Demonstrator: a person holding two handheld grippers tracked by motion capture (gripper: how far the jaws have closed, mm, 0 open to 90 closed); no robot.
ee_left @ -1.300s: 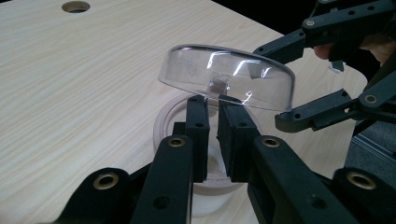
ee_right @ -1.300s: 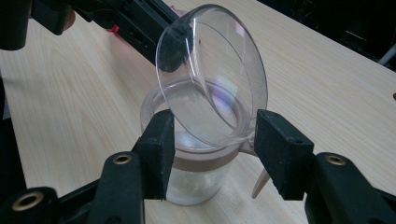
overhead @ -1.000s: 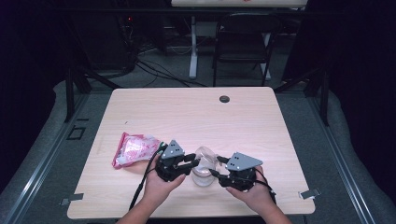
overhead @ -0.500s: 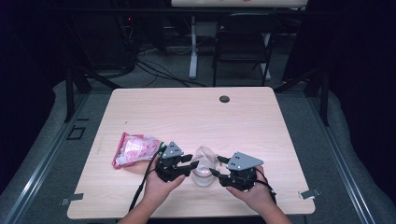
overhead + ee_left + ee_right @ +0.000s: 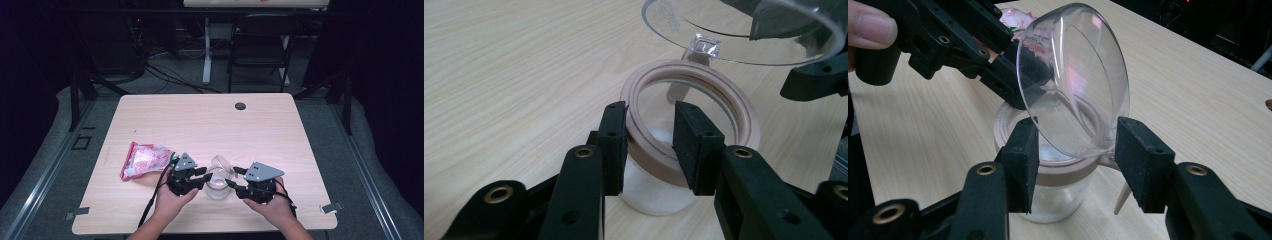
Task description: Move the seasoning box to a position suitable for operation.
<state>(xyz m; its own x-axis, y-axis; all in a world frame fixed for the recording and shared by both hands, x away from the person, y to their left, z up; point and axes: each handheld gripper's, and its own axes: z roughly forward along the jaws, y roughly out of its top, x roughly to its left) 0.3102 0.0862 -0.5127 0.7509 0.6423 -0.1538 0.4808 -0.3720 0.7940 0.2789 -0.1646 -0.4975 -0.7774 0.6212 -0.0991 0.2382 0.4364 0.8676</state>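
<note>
- The left hand-held gripper (image 5: 650,145) pinched the near side of the jar's rim: one black pad sat outside the tan ring, the other inside the mouth. Judging by that, it was there to pin the jar (image 5: 659,197) down on the desk (image 5: 499,75) while the lid was worked.
- The right hand-held gripper (image 5: 1075,160) stood with its jaws spread on either side of the jar's neck and the lower edge of the lid (image 5: 1073,80). Whether the pads pressed on anything I cannot tell; the lid seemed to lean between them, tipped up and back on its hinge.
- In the high view the two grippers, left (image 5: 192,177) and right (image 5: 245,186), met at the jar (image 5: 218,186) in the lower middle of the frame, near the desk's front edge, a hand behind each.
- The jar was small, round and clear, with a white, frosted look towards its base. Its mouth bore a thick, smooth, tan sealing ring (image 5: 724,95), rubbery by its look.
- The lid was a clear plastic dome, glossy, with a small moulded tab (image 5: 704,47) at its edge, at the top right of the left gripper view.
- A tan latch arm (image 5: 1122,197) hung beside the jar at the lower right of the right gripper view.
- A crinkled pink and white packet (image 5: 145,160) lay left of the grippers, just beside the left one.
- The desk was pale wood-grain laminate, matt, with a dark grommet (image 5: 240,106) near its far edge.
</note>
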